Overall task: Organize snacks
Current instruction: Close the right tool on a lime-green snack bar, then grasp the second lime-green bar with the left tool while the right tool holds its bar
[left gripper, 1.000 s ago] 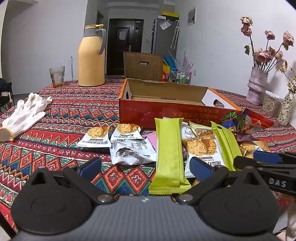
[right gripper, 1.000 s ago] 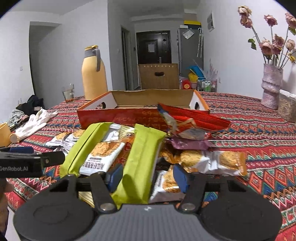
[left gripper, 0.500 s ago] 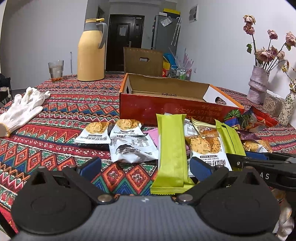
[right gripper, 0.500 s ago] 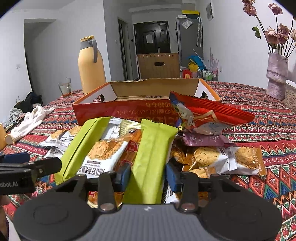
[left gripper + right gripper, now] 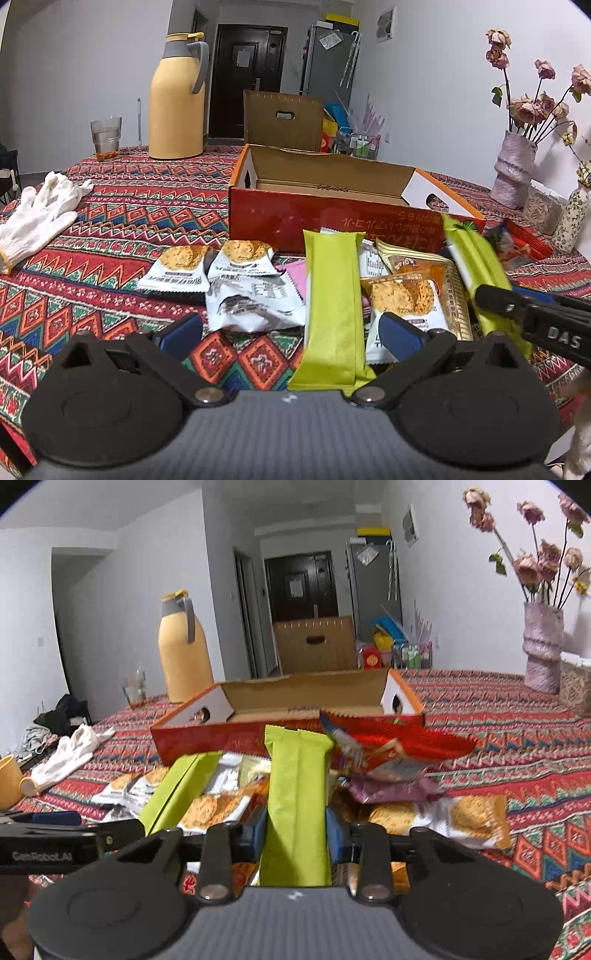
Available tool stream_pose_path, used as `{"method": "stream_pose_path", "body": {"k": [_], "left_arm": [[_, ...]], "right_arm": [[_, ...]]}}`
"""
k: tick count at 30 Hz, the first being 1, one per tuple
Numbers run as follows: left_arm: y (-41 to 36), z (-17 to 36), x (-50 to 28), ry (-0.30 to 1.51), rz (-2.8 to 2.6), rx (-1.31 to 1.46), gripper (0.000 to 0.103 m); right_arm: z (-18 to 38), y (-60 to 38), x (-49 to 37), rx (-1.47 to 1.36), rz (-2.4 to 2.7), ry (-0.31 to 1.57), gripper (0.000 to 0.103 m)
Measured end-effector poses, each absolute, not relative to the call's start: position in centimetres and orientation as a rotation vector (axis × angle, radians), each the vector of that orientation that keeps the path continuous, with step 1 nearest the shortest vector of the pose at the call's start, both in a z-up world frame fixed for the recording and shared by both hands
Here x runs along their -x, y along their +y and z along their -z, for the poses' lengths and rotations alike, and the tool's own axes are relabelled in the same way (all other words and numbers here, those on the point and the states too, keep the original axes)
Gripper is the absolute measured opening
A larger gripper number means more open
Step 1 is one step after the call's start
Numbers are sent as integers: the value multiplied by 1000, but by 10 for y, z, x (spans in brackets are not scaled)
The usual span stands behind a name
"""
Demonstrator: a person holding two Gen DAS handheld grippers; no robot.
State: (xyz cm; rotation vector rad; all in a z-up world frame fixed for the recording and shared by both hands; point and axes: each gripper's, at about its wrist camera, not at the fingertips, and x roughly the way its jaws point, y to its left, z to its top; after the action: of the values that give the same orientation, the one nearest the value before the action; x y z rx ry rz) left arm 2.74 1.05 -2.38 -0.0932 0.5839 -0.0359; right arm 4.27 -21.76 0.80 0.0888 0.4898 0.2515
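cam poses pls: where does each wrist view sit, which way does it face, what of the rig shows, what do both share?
Left wrist: on the left gripper, low over the table, facing the red box; jaws open, right gripper at the right edge.
Right wrist: on the right gripper, facing the box; jaws closing on a green bar, pads touching.
Shared: box, yellow thermos, white gloves.

It was a home, a lived-in dining room: a table under a red patterned woven cloth, a tall yellow thermos jug, dried roses in a lilac textured vase, a dark entrance door, a grey fridge.
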Motion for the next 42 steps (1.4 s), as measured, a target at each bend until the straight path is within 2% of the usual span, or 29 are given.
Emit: {"method": "stream_pose_path", "body": {"k": [6,12,18,20,23,33,42], "left_arm": [[2,25,-45,616,17,97,103],[-10,27,-59,643,15,83,91],[-12,28,-64,646,47,111,67],[-12,29,-65,655,64,126,53],[-8,30,-66,673,86,157,40],[-8,24,-62,666,101,151,36],[-10,-3,-56,594,108,125,36]], "right_arm": [[-9,-226,-37,-89,-239,474,32],[-5,-230,-36,-97,-246,477,32],[-2,-231,-38,-103,-253,483,32],[-1,-231,-38,-106,-255,485,32],[0,-231,-38,-108,-257,487,32],[-3,-228,-34,-100,-262,476,32],[-17,-221,-38,-84,-268,435,32]]}}
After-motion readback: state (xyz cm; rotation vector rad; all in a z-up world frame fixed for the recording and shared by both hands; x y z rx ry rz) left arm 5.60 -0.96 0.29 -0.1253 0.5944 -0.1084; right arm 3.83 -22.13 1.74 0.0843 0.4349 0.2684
